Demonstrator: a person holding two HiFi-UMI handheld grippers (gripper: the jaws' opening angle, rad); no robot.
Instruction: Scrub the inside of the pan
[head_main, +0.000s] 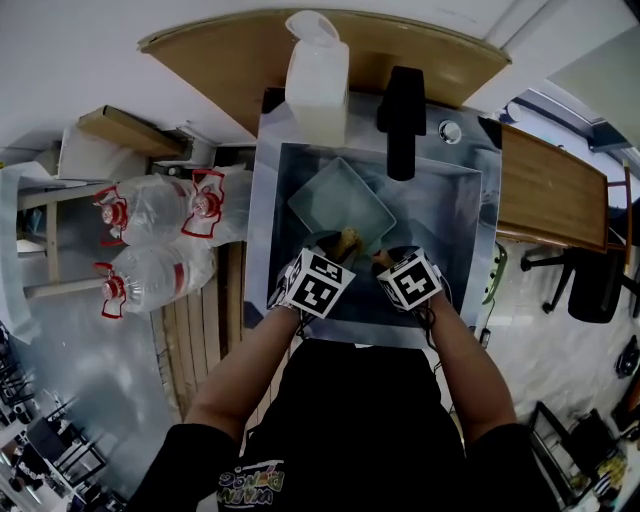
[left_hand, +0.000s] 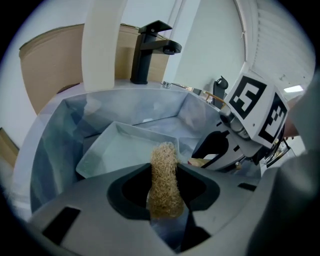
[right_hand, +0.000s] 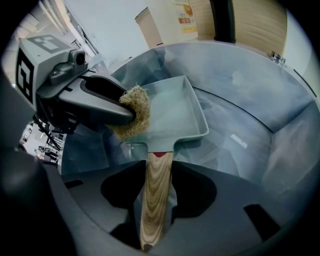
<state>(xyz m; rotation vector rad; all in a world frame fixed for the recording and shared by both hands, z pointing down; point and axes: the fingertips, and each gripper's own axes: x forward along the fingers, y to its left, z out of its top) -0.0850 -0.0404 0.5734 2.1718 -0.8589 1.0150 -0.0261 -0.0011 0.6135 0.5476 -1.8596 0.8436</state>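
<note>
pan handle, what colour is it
Light wood grain, with a red band where it meets the pan; clearest in the right gripper view.

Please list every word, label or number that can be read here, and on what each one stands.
Nothing can be read with certainty.
Colourful print on the black shirt: upside down, too blurred.
Red bands on the clear plastic bottles: too small.
Orange label on the white plastic jug: too blurred.

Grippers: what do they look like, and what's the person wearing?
The left gripper and right gripper are grey with dark jaw hollows. Each carries a white cube with black square markers. The person wears a black short-sleeved shirt with colourful print.
</note>
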